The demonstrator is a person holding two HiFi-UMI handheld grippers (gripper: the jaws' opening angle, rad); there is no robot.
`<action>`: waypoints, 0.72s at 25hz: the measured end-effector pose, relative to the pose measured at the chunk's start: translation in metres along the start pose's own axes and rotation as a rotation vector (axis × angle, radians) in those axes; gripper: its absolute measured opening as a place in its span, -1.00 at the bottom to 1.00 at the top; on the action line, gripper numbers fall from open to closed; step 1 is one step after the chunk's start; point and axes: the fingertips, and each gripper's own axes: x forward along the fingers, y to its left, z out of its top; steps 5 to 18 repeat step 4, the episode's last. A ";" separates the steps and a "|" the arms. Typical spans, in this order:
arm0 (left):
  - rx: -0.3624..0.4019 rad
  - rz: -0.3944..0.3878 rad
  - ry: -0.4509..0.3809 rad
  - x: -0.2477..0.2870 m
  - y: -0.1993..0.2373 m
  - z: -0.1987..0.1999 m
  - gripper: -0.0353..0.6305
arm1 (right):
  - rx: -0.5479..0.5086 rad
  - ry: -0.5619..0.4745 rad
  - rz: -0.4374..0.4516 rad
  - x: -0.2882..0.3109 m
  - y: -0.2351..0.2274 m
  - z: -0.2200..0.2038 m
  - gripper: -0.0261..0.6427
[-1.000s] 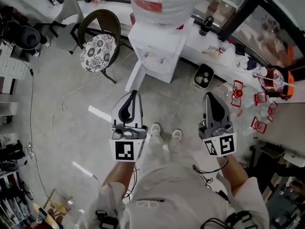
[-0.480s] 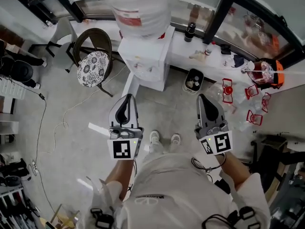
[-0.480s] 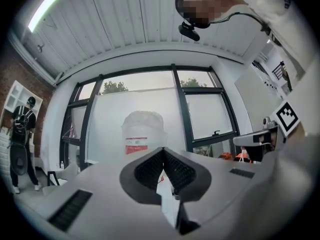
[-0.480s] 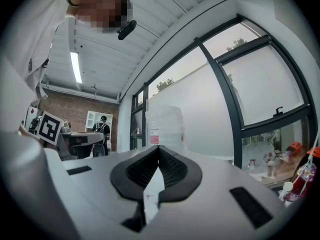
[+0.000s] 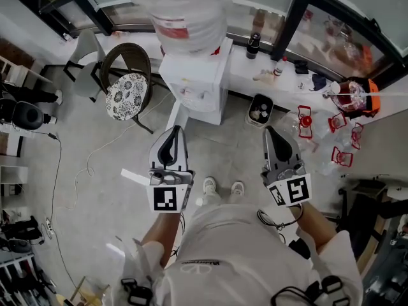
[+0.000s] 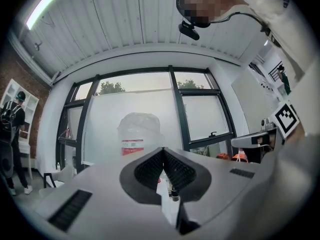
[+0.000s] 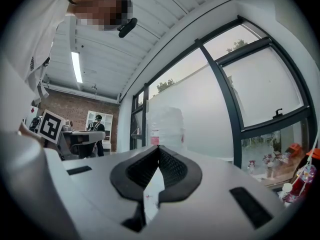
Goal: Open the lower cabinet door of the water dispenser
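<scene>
Head view: the water dispenser (image 5: pixel 194 85) stands ahead, well apart from my left gripper (image 5: pixel 176 129) and right gripper (image 5: pixel 270 130), whose fingers are together and empty. Its lower door, unclear from above, is probably light and rigid, so I'd pull its free edge.

One water dispenser (image 5: pixel 194 85), with one big water jug (image 5: pixel 182 11) on top. One round-seated chair (image 5: pixel 129 81). One small bin (image 5: pixel 259 110) on the floor. One dark bottle (image 5: pixel 253 44) on the window ledge. Two grippers: left gripper (image 5: pixel 175 130), right gripper (image 5: pixel 270 131). Two shoes (image 5: pixel 208 185) (the red-and-clear pieces (image 5: pixel 305 120) are too jumbled to count).
</scene>
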 end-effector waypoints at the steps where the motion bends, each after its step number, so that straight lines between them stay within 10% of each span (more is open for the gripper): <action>1: 0.003 -0.001 0.005 -0.001 0.000 -0.001 -0.89 | -0.002 0.001 0.002 -0.001 0.000 0.000 -0.88; 18: 0.004 -0.002 0.010 -0.002 -0.002 -0.002 -0.89 | -0.010 0.005 0.011 -0.002 0.002 -0.001 -0.88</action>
